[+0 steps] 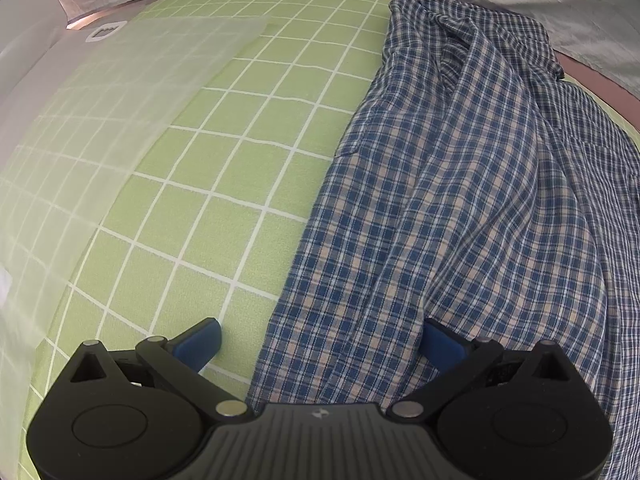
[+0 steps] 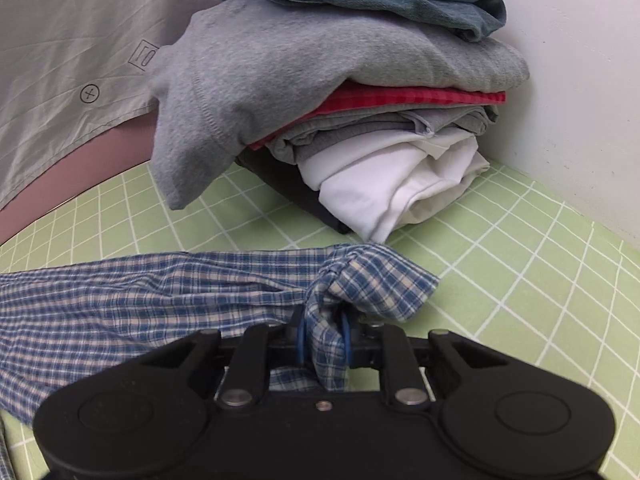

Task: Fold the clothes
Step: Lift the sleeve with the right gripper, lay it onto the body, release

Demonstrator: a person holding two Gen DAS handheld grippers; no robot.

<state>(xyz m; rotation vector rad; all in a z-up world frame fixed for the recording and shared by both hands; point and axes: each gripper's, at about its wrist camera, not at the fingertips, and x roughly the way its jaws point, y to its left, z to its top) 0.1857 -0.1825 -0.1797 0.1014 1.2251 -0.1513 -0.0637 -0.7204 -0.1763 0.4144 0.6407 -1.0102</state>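
Observation:
A blue and beige checked shirt [image 1: 460, 184] lies spread over the right half of the green grid mat [image 1: 224, 168]. My left gripper [image 1: 320, 340] stands open above the shirt's near left edge, one blue pad [image 1: 202, 340] over the mat and the other on the cloth. In the right wrist view, my right gripper [image 2: 324, 340] is shut on a bunched corner of the checked shirt [image 2: 352, 284], which stretches away to the left across the mat [image 2: 520, 280].
A pile of folded clothes [image 2: 360, 100] stands just beyond the pinched corner: jeans on top, then grey, red, grey and white pieces. A white wall [image 2: 580, 100] runs at the right. A translucent sheet [image 1: 100, 120] covers the mat's left part. Grey cloth [image 2: 60, 80] hangs behind.

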